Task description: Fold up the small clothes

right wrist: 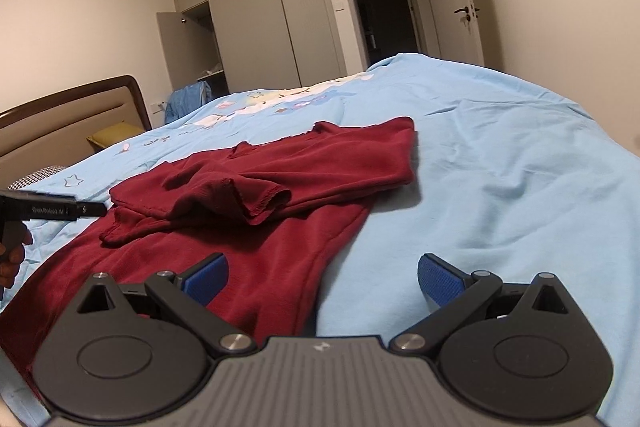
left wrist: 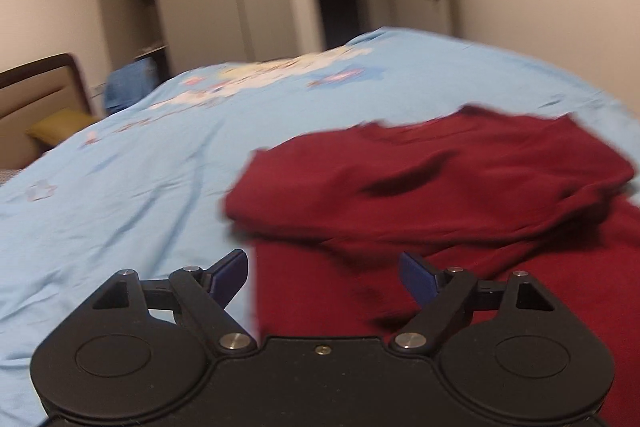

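A dark red shirt (right wrist: 260,187) lies on the light blue bedspread (right wrist: 500,167), its sleeves folded in across the body. In the left wrist view the same dark red shirt (left wrist: 440,195) is blurred and fills the right half. My left gripper (left wrist: 324,277) hangs open just above the shirt's left edge, holding nothing. My right gripper (right wrist: 322,281) is open over the shirt's lower right hem, nothing between its blue pads (right wrist: 438,281). The left gripper's body (right wrist: 52,211), held by a hand, shows at the far left of the right wrist view.
The bedspread (left wrist: 120,207) covers a wide bed with a brown headboard (right wrist: 68,115) and a yellow pillow (right wrist: 112,137) at the left. Wardrobes (right wrist: 260,15), an open doorway (right wrist: 384,15) and a blue garment (right wrist: 188,99) stand beyond the bed.
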Demonstrator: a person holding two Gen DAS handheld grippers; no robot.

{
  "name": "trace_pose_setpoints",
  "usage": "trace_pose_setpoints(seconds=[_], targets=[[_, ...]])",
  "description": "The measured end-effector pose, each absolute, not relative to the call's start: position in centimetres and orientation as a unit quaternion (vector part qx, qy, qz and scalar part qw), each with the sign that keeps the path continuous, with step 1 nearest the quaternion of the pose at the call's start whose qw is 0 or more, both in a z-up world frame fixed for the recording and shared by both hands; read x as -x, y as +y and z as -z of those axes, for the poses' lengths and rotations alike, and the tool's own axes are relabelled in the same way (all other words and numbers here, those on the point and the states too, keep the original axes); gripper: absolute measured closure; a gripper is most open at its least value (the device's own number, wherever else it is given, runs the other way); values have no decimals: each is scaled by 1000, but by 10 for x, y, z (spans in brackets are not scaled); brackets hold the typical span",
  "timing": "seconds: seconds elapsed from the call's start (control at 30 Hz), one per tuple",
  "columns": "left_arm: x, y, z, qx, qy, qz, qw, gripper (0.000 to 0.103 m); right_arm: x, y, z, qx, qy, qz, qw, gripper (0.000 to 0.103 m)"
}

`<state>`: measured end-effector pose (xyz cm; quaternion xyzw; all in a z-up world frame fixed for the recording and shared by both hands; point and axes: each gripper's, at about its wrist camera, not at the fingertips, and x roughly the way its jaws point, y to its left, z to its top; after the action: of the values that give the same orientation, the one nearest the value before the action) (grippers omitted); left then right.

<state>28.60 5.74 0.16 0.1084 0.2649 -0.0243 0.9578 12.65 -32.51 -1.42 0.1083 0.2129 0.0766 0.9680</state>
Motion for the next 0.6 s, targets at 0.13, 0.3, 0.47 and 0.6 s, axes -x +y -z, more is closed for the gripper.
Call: trace_pose_setpoints(seconds=[0.13, 0.3, 0.47, 0.6], targets=[[-308, 94, 8, -134, 283, -51, 948, 19, -137, -320, 8, -108, 213, -80, 968, 0], [-334, 116, 6, -128, 274, -74, 950, 19, -148, -308, 5, -112, 221, -85, 965, 0], [-362, 112, 14, -146, 265, -67, 951, 19, -153, -292, 7, -90, 237, -99, 962, 0], [-368, 111, 13, -123, 251, -53, 959, 19, -160, -284, 3, -62, 239, -109, 963, 0]])
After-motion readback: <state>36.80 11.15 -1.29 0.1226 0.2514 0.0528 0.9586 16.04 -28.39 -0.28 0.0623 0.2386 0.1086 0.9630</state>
